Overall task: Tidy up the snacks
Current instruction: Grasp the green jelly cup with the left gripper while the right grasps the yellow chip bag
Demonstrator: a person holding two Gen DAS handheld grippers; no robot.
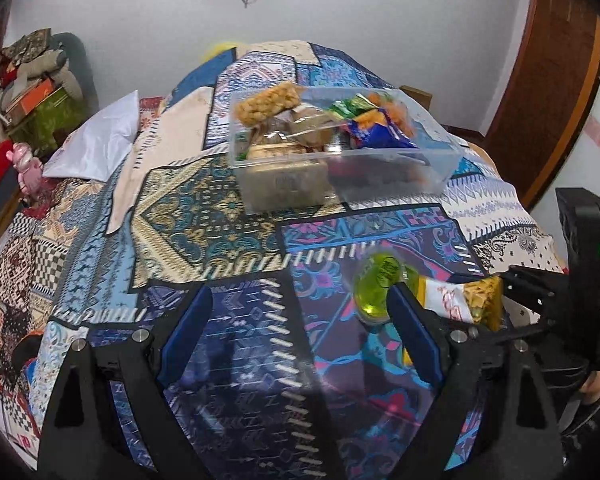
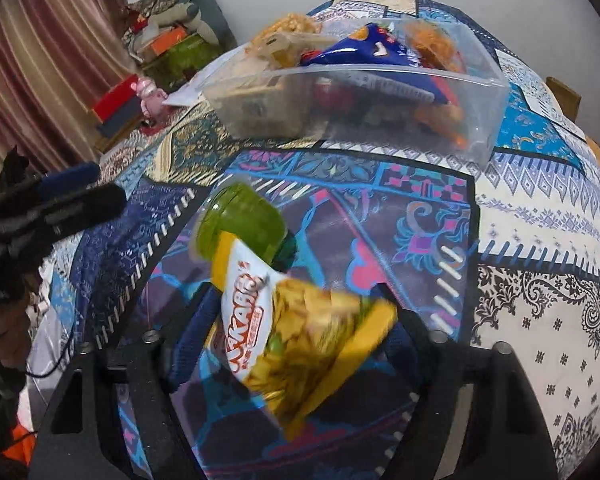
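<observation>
right wrist view: your right gripper (image 2: 296, 344) clamps a yellow and white snack packet (image 2: 296, 340) between its blue pads, the packet lifted and blurred above the patterned bedspread (image 2: 540, 240). just beyond the packet a green cup (image 2: 240, 224) lies on its side on the cloth; whether the two touch is unclear. farther ahead sits the clear plastic box (image 2: 480, 120), already holding a blue bag (image 2: 364, 48), an orange snack and several pale packets. in the left wrist view your left gripper (image 1: 300, 316) hangs with its fingers spread wide and nothing between them, low over the bedspread, with the green cup just beside its right finger. the packet shows at that view's right edge, well short of the box
</observation>
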